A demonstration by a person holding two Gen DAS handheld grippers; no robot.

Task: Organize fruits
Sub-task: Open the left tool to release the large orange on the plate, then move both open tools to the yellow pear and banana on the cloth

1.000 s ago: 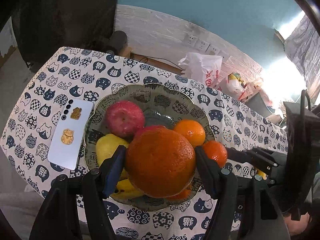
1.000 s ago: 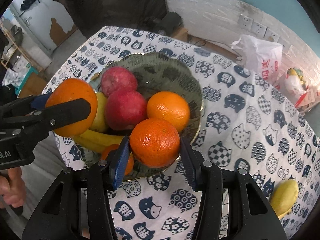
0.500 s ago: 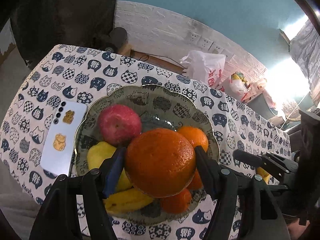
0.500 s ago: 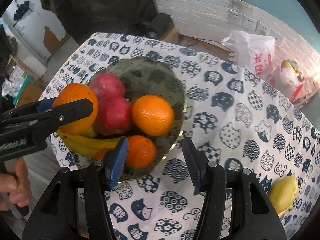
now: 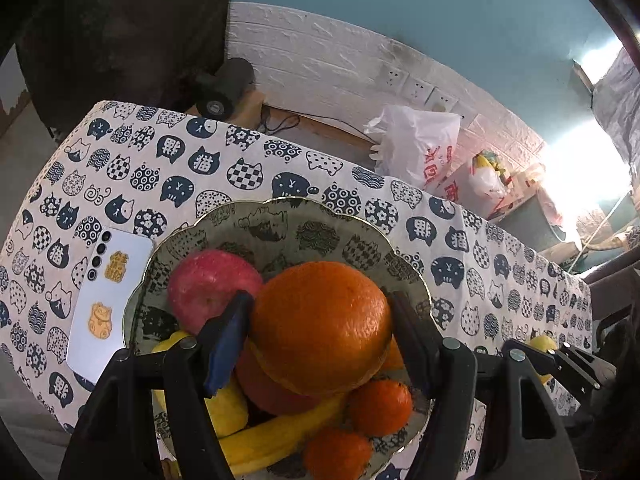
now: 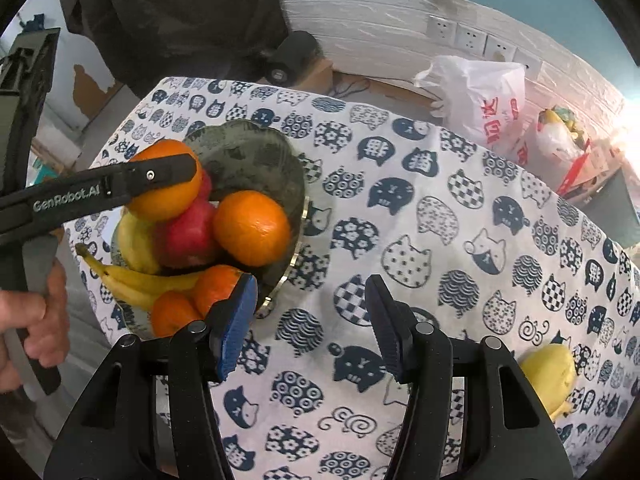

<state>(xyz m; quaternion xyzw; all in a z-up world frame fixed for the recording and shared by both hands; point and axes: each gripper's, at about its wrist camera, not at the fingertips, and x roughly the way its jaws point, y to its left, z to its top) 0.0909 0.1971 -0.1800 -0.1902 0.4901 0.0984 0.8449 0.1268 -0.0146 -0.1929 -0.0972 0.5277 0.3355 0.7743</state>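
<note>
Right tool (image 6: 308, 320) has let go of its small orange (image 6: 218, 286) and slid off the bowl (image 6: 256, 152); jaws just opened, now apart over bare tablecloth (image 6: 440, 208), nothing between them; left tool (image 5: 320, 328) clamps a large orange (image 5: 320, 324) above the piled bowl; apples, oranges, banana (image 6: 132, 280) inside; lone yellow fruit (image 6: 548, 372) on counter at right; phone (image 5: 108, 304) left of bowl.

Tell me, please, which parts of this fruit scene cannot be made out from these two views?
- Left wrist view: bowl bottom, hidden by piled fruit and the big orange in the left gripper.
- Left wrist view: banana ends, covered by gripper arms.
- Right wrist view: yellow fruit, partly behind the right gripper arm.
- Both views: plastic bag contents.
</note>
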